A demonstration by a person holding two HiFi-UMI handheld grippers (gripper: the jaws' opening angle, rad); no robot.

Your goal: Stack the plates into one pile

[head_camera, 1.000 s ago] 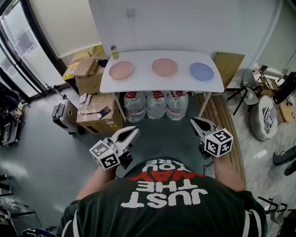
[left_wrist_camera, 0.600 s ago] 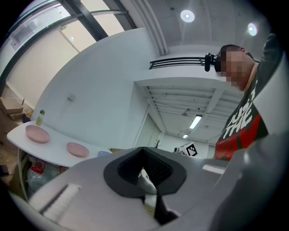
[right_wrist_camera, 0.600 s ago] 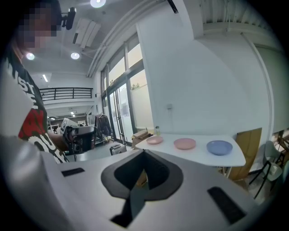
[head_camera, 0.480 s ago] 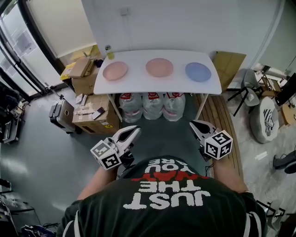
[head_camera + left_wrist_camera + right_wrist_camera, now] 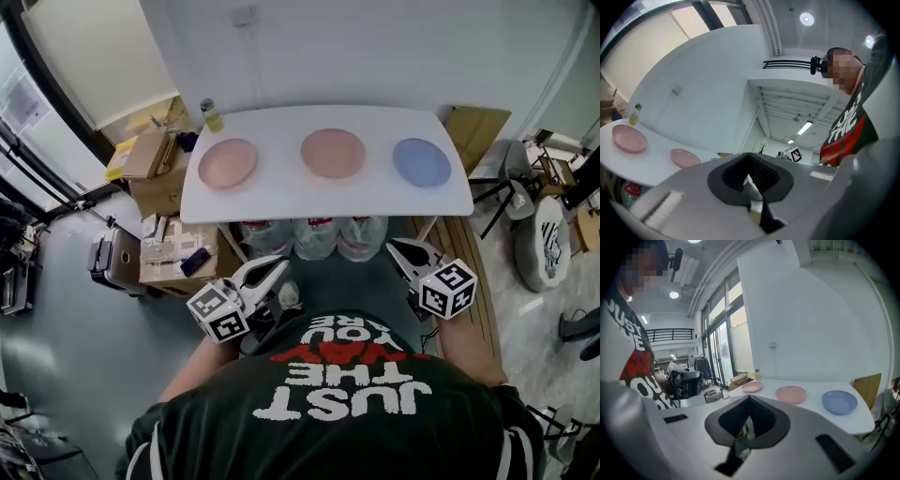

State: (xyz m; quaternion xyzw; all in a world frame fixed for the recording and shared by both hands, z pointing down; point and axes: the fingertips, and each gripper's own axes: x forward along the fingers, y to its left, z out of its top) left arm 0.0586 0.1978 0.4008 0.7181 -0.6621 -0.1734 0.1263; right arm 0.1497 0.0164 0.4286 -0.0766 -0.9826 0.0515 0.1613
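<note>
Pink, pink and blue: that is the row on the white table (image 5: 281,201), three shallow dishes lying flat, well apart, none stacked yet. The left pink plate (image 5: 228,162) sits toward the table's left end, near the far-left corner where a small bottle (image 5: 212,116) stands. The middle pink plate (image 5: 333,153) lies at the centre, a little closer to the far edge. The blue plate (image 5: 422,161) lies toward the right end.

Both grippers are held back from the near edge, not over the tabletop. The left gripper (image 5: 277,268) has its jaws pressed together with nothing between them, and the right gripper (image 5: 395,247) is likewise closed and empty.

By their look the plates are light, stiff and smooth, probably plastic, so they should lift easily but may slide between the pads. Lying flat, each offers only its raised rim. The likely hold is at the near edge, one jaw over and one under, and the jaws must spread first. Gripped at one side a plate will tend to droop, so a deep bite and a level carry seem wise, with a gentle, centred set-down so it nests.
</note>
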